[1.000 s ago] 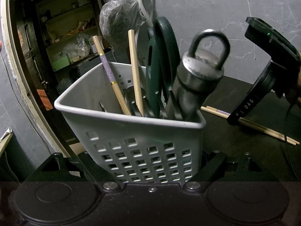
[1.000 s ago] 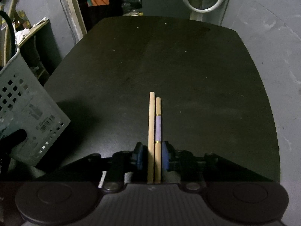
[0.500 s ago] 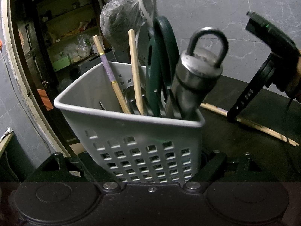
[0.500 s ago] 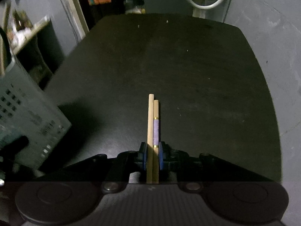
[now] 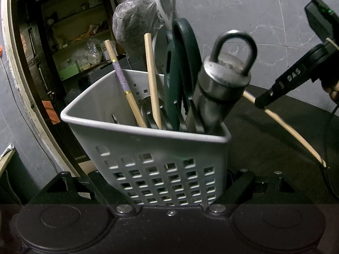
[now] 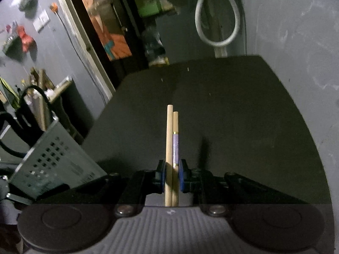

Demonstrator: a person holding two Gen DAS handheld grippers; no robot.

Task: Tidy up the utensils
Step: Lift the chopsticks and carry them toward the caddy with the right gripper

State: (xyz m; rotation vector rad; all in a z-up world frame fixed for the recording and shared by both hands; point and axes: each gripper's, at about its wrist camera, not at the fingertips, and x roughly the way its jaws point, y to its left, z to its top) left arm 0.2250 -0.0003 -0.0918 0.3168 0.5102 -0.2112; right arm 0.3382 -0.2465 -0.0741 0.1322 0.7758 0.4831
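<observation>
My left gripper [image 5: 167, 190] is shut on the grey perforated utensil basket [image 5: 161, 167], gripping its lower wall. The basket holds two chopsticks [image 5: 151, 80], green-handled scissors [image 5: 182, 63] and a steel tool with a ring [image 5: 220, 89]. My right gripper [image 6: 172, 175] is shut on a pair of wooden chopsticks [image 6: 172, 139], one with a purple band, held lifted above the black table [image 6: 233, 110]. In the left wrist view the right gripper [image 5: 290, 82] is up at the right with the chopsticks [image 5: 290, 131] slanting down. The basket shows in the right wrist view [image 6: 53, 165] at the left.
The table's far edge meets a grey wall with a white hose loop [image 6: 216, 19]. A doorway and shelves [image 5: 70, 42] lie to the left of the basket. A bagged dark object [image 5: 135, 21] hangs behind the basket.
My right gripper shut on the two chopsticks on the table and lifted them, tilting upward. The left gripper and basket have stayed put.
</observation>
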